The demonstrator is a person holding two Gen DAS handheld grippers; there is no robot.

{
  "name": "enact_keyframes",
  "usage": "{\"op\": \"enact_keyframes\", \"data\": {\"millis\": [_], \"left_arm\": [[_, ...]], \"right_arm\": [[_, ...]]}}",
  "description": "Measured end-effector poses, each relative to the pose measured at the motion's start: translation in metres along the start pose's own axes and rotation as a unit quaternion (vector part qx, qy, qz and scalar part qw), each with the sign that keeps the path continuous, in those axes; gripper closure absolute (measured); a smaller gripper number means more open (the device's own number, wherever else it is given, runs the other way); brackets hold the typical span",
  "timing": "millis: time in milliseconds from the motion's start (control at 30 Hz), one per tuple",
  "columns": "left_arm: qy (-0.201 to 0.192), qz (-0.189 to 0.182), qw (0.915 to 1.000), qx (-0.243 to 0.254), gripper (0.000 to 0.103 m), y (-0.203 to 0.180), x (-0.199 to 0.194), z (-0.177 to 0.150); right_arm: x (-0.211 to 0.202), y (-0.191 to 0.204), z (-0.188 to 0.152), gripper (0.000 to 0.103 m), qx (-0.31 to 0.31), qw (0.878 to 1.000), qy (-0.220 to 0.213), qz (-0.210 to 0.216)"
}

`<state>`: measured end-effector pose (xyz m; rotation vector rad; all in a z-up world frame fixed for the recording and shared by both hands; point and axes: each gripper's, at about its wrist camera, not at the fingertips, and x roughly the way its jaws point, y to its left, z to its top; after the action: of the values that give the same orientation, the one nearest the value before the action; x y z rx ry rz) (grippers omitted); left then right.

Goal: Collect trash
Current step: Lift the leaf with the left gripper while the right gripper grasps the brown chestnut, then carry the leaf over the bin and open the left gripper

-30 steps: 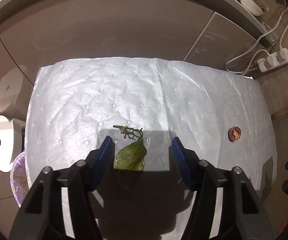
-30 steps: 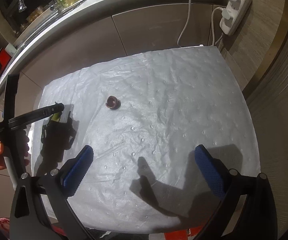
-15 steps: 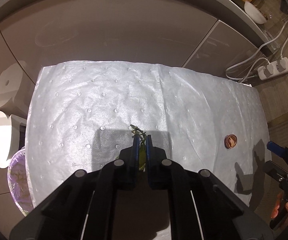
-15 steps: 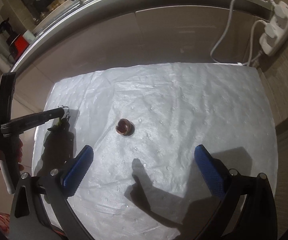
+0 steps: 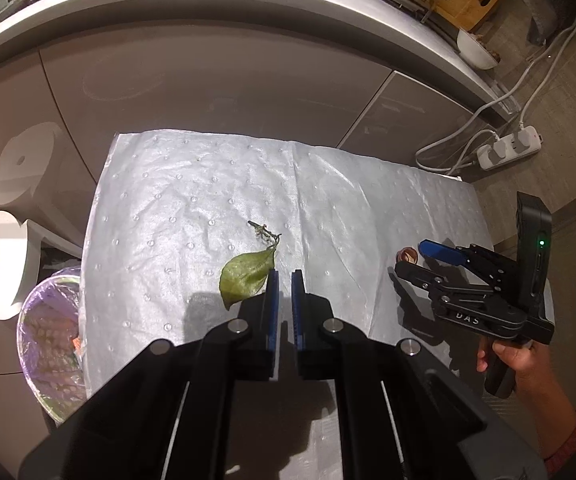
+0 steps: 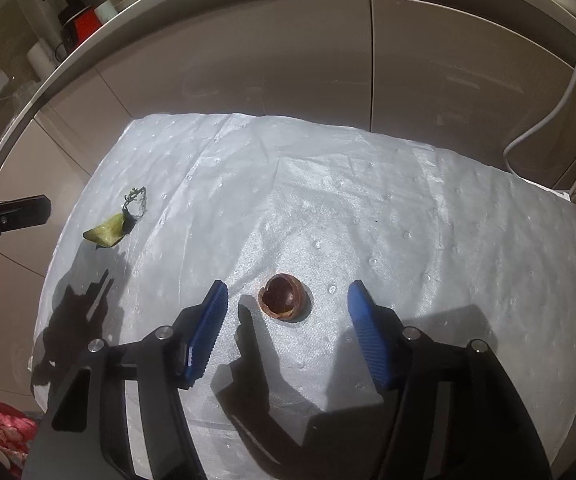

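- My left tool point(image 5: 283, 280) has its blue pads pressed together with only a sliver of light between them. I see nothing caught there.
- The green leaf point(image 5: 245, 278), with its dry twig, lies on the white dimpled sheet point(image 5: 191, 184) that covers the surface. In the left wrist view its edge sits just beside my left pad. The right wrist view shows a clear gap between the leaf and that tool's tip, so I judge the leaf is not gripped.
- My right tool point(image 6: 288, 288) is angled steeply down over the brown nutshell half point(image 6: 283, 300). The jaws are closing with the shell between them, and neither pad touches it yet.
- The shell rests hollow side up and near the middle of the sheet, well apart from the leaf. That is why each tool takes its own piece. I straddle the shell evenly so that the pads meet its round wall on opposite sides and it cannot roll away.
- The bin with the purple liner point(image 5: 47, 344) stands just off the sheet's left edge, below the surface. It is on the leaf's side, so I judge the left tool has the short carry.
- Risk, as I judge it: the shell is hard and curved and may squirt out of the grip, and the thin leaf lies flat and is hard to pinch.
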<state>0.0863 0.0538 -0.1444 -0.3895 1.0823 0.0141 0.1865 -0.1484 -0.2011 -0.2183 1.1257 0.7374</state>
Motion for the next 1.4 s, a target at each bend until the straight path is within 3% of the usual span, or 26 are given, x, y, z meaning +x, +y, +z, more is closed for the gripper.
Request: {"op": "enact_keyframes", "data": {"millis": [133,300,467,533,600,700,1033,1067,1167,1400], "left_arm": [[-0.002,0.002,1.0000,-0.007,0.096,0.003,-0.003,-0.005],[-0.005,-0.004,0.9999,-0.015,0.096,0.007,-0.005,-0.007],[0.002,0.002,1.0000,0.002,0.096,0.002,0.004,-0.002],[0.009,0.003,0.9999,0.006,0.090,0.000,0.012,0.002],[0.014,0.018,0.9997,0.010,0.061,-0.001,0.022,0.007],[0.013,0.036,0.9990,0.022,0.053,-0.005,0.035,0.013],[0.063,0.080,0.9935,0.051,0.053,-0.016,0.087,0.025],[0.065,0.083,0.9930,0.053,0.056,-0.017,0.089,0.025],[0.070,0.072,0.9932,0.059,0.081,-0.019,0.092,0.024],[0.065,0.043,0.9956,0.052,0.095,-0.020,0.090,0.028]], "right_arm": [[0.005,0.007,-0.001,0.048,-0.010,1.000,0.000,-0.005],[0.007,0.008,0.001,0.077,-0.014,1.000,0.001,-0.014],[0.004,0.011,0.003,0.078,-0.024,0.999,0.001,-0.027],[0.002,0.011,0.004,0.078,-0.019,1.000,-0.001,-0.024],[-0.006,0.006,0.003,0.078,-0.011,1.000,-0.006,-0.020],[-0.017,0.000,0.002,0.078,0.001,1.000,-0.015,-0.016],[-0.054,-0.017,-0.013,0.078,0.036,0.998,-0.042,-0.003],[-0.056,-0.018,-0.015,0.078,0.039,0.998,-0.044,-0.001],[-0.058,-0.020,-0.020,0.078,0.046,0.998,-0.045,0.001],[-0.057,-0.024,-0.031,0.078,0.060,0.997,-0.043,0.007]]}}
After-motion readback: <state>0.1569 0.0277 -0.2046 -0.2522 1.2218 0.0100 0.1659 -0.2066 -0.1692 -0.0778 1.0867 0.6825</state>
